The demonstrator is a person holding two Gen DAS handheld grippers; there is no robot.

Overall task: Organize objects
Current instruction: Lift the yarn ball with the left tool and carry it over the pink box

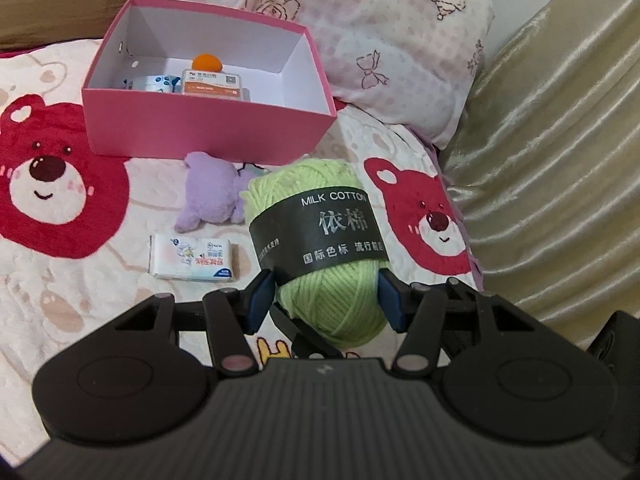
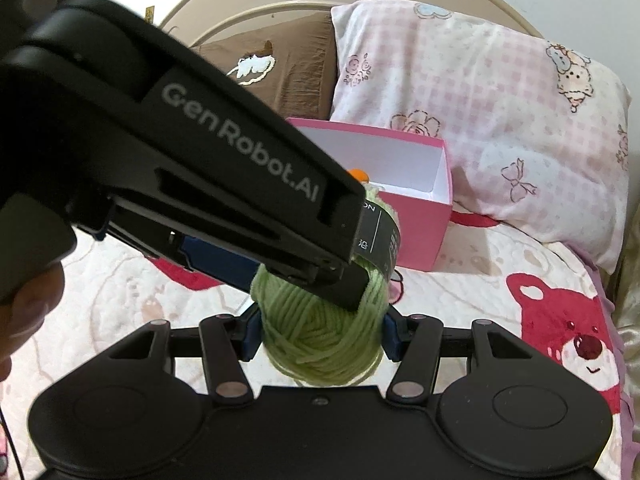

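Observation:
A light green yarn ball (image 1: pixel 316 184) with a black "MILK COTTON" band hangs above the bear-print bedspread (image 1: pixel 60 300). My left gripper (image 1: pixel 326 300) is shut on its lower half, blue pads pressing both sides. In the right wrist view the same yarn ball (image 2: pixel 316 360) sits between the pads of my right gripper (image 2: pixel 320 336), also shut on it. The left gripper's body crosses from the upper left there, one of its fingers (image 2: pixel 348 284) lying over the yarn. The open pink box (image 1: pixel 208 128) stands behind.
The box holds an orange ball (image 1: pixel 206 62), a small orange-labelled pack (image 1: pixel 214 86) and a tape roll (image 1: pixel 154 82). A purple plush (image 1: pixel 212 196) and a tissue pack (image 1: pixel 192 258) lie before it. Behind are a pink pillow (image 1: pixel 380 40) and a brown pillow (image 2: pixel 280 64), with gold fabric (image 1: pixel 560 160) at right.

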